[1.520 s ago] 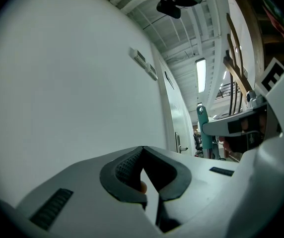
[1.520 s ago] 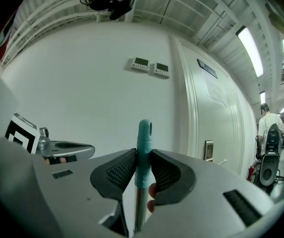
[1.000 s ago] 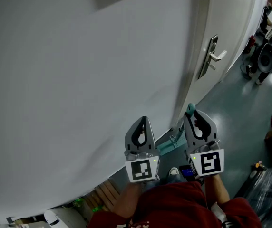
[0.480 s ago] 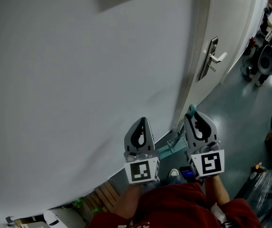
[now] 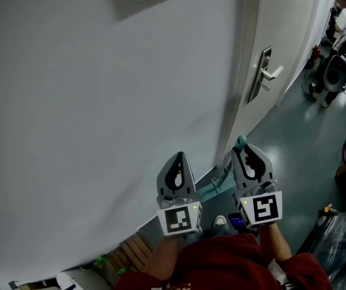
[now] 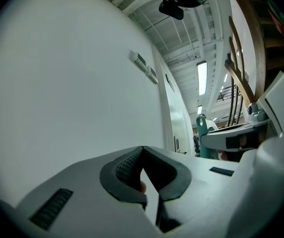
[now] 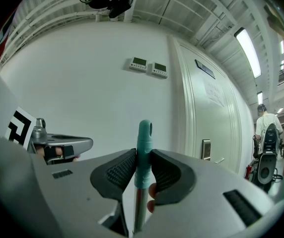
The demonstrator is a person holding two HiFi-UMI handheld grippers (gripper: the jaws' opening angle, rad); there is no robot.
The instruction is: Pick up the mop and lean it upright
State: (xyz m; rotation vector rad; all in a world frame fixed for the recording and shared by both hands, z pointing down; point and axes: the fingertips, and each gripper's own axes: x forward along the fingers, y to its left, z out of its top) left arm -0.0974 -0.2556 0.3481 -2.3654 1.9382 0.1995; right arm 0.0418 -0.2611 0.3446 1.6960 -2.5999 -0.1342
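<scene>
The right hand-held gripper (image 7: pixel 142 156) pinches the upright mop (image 7: pixel 144 133) by the wall (image 5: pixel 100 101); only leaning and letting go remain. The left hand-held gripper (image 6: pixel 142 151) is pressed together, empty.

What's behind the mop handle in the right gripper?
Bare white wall, with the door just right of it. The teal mop handle covers a thin strip of wall; the wall's base is hidden.
</scene>
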